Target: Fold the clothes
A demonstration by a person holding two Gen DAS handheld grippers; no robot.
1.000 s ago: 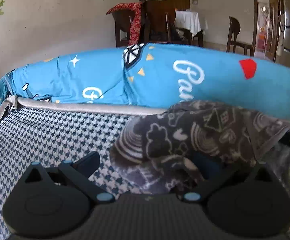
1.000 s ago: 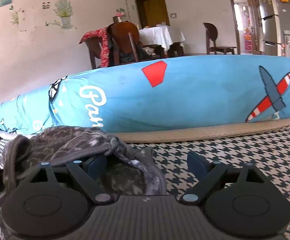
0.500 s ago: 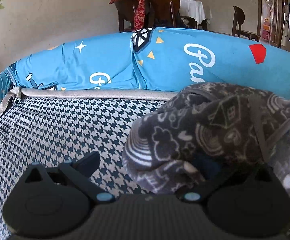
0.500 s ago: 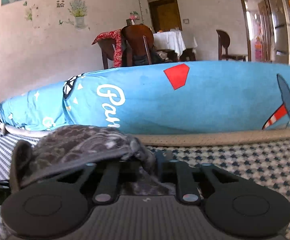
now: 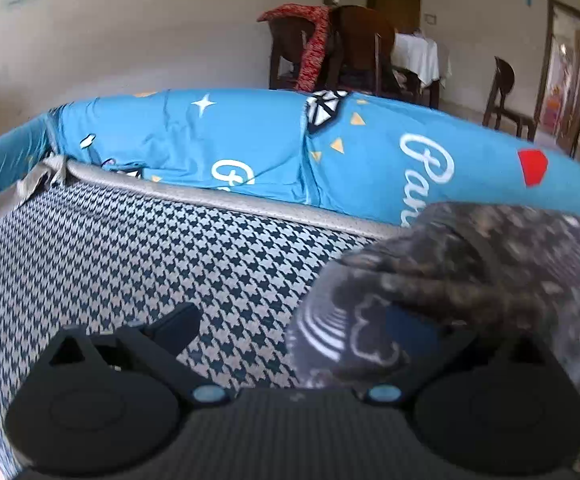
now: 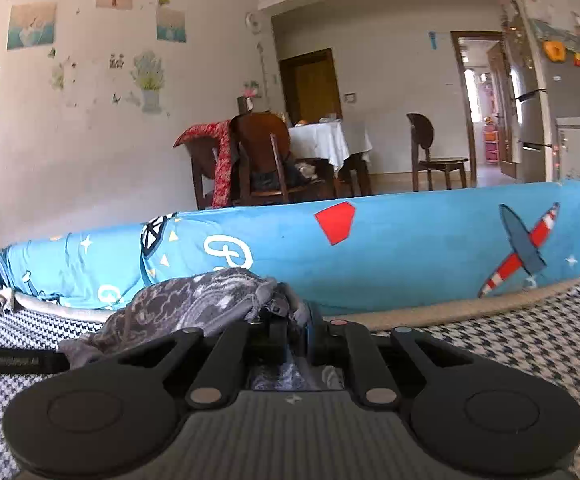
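Observation:
A dark grey garment with pale doodle prints (image 5: 469,280) lies bunched on the houndstooth mattress (image 5: 130,260), at the right of the left wrist view. My left gripper (image 5: 293,328) is open. Its left finger (image 5: 178,324) rests over bare mattress, while the garment drapes over and hides its right finger. In the right wrist view the same garment (image 6: 202,304) is heaped to the left of centre. My right gripper (image 6: 293,320) is shut on a fold at the garment's right edge, held a little above the mattress (image 6: 509,344).
A blue printed padded rail (image 5: 250,140) runs along the mattress's far side (image 6: 409,248), with a grey piping edge (image 5: 210,196) below it. Behind it stand wooden chairs (image 6: 258,160), a white-clothed table (image 6: 325,140) and a fridge (image 6: 549,104). Part of the other gripper (image 6: 18,360) pokes in at left.
My right gripper has shut on the garment's edge and risen with it. The garment has slid rightward in the left wrist view, now blurred. My left gripper stays open.

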